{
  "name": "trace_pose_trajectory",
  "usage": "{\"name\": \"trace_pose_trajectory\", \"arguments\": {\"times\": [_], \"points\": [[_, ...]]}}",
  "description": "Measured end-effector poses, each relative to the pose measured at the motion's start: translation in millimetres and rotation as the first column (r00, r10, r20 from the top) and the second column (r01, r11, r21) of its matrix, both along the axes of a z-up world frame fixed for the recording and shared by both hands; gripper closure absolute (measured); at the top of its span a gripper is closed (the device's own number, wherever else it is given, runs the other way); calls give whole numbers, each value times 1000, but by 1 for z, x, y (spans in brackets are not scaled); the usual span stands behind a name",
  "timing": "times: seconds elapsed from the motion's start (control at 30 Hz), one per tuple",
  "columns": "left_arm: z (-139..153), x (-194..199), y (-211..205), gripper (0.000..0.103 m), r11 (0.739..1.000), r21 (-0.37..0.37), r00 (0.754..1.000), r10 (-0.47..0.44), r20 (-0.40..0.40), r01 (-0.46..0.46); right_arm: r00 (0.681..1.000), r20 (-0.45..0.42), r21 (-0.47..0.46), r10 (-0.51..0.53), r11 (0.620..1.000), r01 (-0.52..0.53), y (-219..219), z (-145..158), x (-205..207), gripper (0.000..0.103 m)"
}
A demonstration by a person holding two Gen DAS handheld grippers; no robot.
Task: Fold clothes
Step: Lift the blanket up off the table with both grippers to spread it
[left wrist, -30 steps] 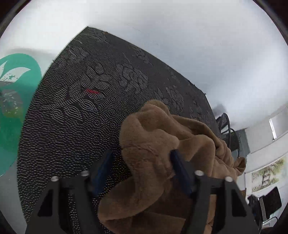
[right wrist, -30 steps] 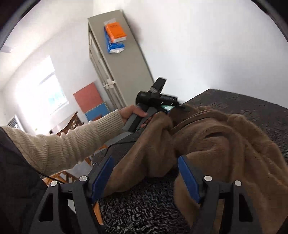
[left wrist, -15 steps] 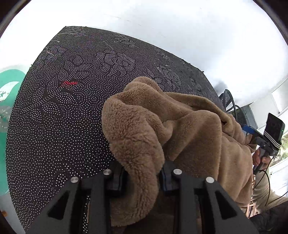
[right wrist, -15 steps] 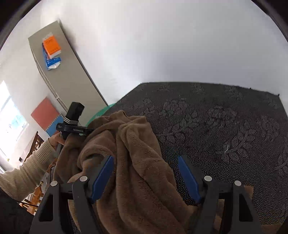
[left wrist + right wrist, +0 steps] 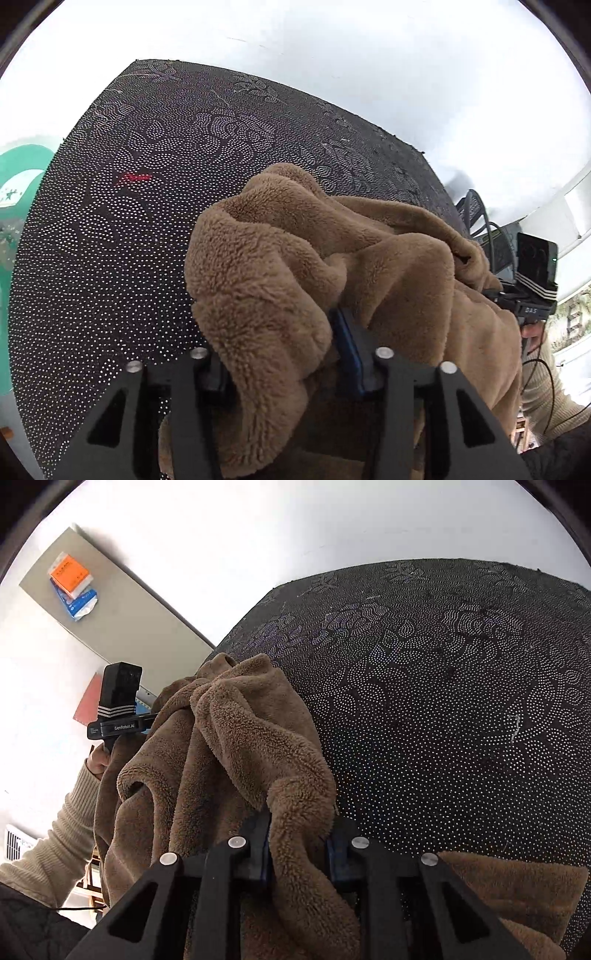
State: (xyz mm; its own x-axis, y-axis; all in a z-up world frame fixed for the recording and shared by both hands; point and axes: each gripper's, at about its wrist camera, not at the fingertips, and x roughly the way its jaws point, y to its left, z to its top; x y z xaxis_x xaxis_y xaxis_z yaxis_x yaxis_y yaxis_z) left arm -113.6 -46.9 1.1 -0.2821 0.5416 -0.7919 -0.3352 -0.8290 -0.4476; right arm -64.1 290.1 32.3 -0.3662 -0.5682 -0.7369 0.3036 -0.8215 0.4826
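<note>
Brown fleece garment [image 5: 314, 266] lies bunched at the near edge of the dark patterned tabletop [image 5: 147, 221], toward 5 o'clock in the left wrist view and 7 o'clock in the right wrist view. Much bare tabletop stays free from 9 to 1 o'clock in the left view, up to its far edge by the white wall [image 5: 332, 44].

Left gripper [image 5: 280, 354] points steeply down, its jaws shut on a thick fold of fleece. Right gripper [image 5: 297, 843] also points down; its jaws are closing, with a fleece fold pressed between them. One beige sleeve [image 5: 59, 834] shows at 8 o'clock.
</note>
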Motion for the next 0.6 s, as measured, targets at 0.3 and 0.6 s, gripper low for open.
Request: {"name": "trace_pose_trajectory", "arguments": {"times": [0.3,0.6], "points": [[61,38,-1,87,997,66,983,44,-176,-33,838,-478,209,-262,893,398,34,95,77,88],[193,133,-11,87,985,173,851,103,-514,-15,403,-858,62,-317,717,695,47,197,198,90]]}}
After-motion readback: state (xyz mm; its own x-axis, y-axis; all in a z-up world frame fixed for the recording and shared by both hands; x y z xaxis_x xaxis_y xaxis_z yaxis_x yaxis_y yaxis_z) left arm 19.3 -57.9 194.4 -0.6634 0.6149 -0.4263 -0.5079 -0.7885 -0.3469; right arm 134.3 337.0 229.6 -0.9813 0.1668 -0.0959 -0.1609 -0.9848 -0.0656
